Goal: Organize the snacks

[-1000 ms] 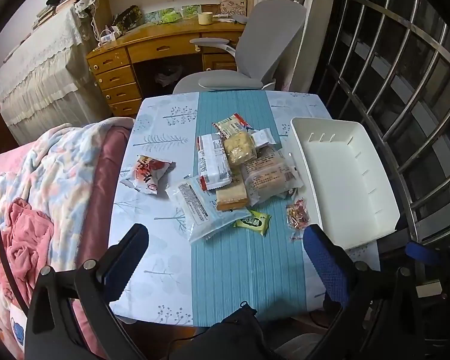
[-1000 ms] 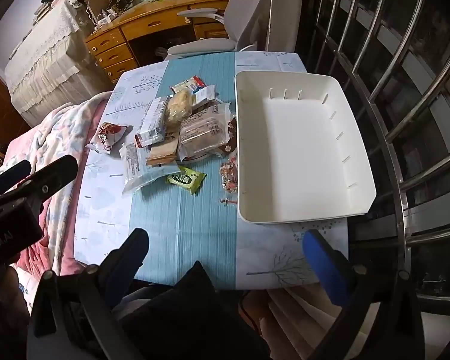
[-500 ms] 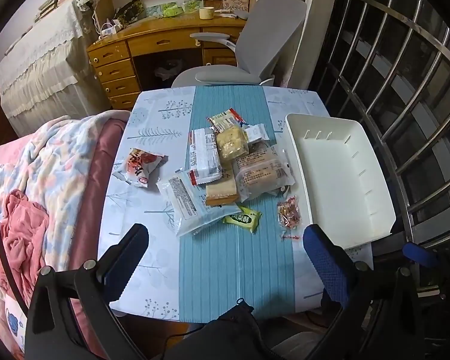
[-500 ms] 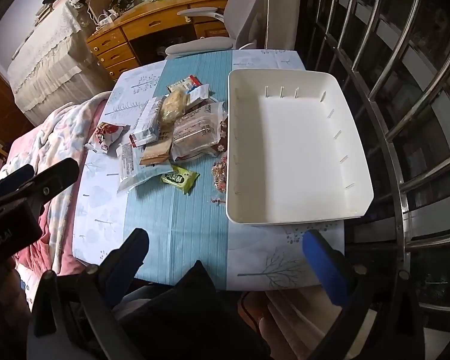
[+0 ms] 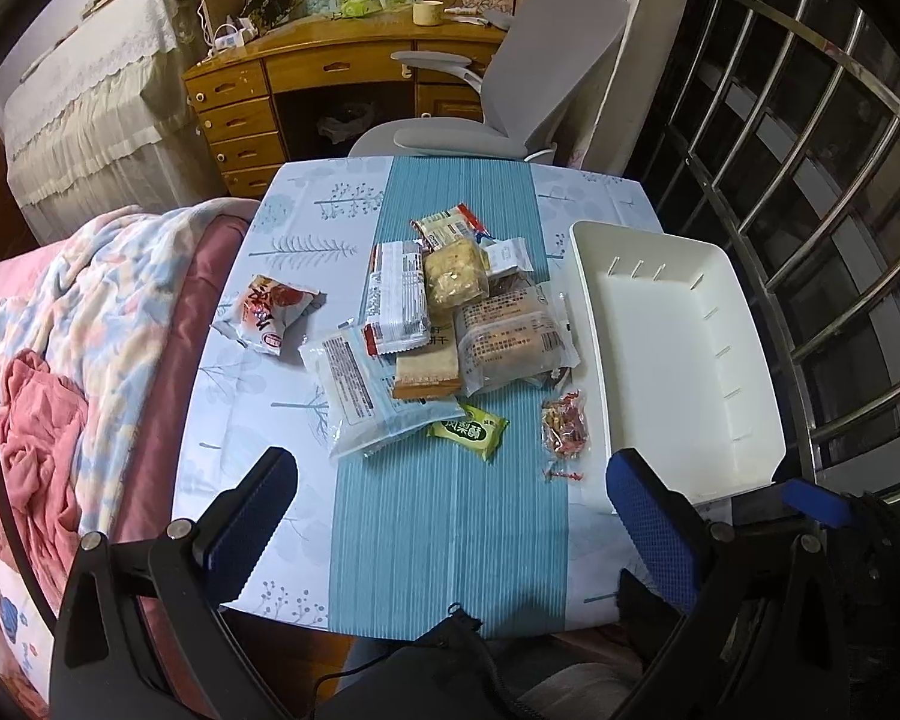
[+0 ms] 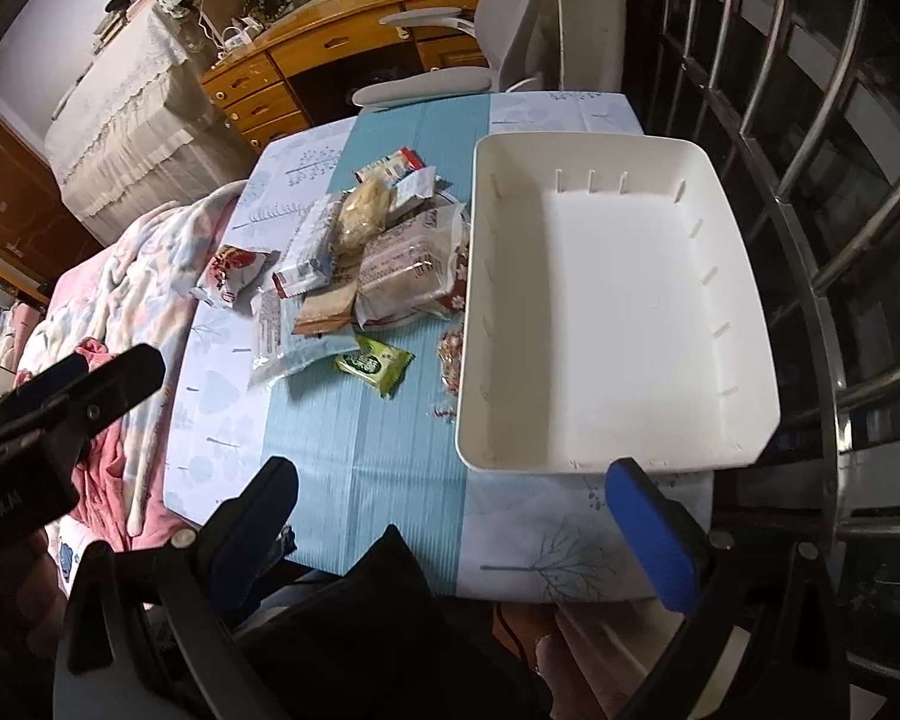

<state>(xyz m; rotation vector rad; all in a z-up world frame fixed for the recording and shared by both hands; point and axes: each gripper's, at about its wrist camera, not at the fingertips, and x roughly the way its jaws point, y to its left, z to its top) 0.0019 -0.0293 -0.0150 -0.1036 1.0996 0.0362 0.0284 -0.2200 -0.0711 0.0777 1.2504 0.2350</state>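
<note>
- The red-and-white packet [image 5: 268,317] lies alone on the counter [image 5: 258,420], far to the left of the white bin [image 5: 678,360] and closest to the bed [image 5: 60,324]; a careless sweep there could push it off the counter's edge onto the bedding
- The left tool [image 5: 450,504] hangs above the near end of the counter with its fingers spread wide and nothing between them; the snacks lie ahead of it, well apart from its pads
- The snack pile [image 5: 444,324] sits just left of the bin, with wrappers overlapping: a long clear bag [image 5: 360,396] is partly under a sandwich biscuit pack [image 5: 426,369], and a big bread pack [image 5: 510,339] rests against its neighbours; gripping one slick wrapper may drag or flip the others
- The green packet [image 5: 468,431] lies flat and free, nearer the tool than the pile and left of the bin; being thin, it may slide away instead of lifting
- The small candy bag [image 5: 564,423] lies just beside the bin's left wall, so a finger could knock the wall and shift the bin
- The bin holds nothing, so sorting looks barely begun
- The right tool [image 6: 450,516] hovers over the bin's near rim, fingers wide apart and empty, with the pile off to its left
</note>
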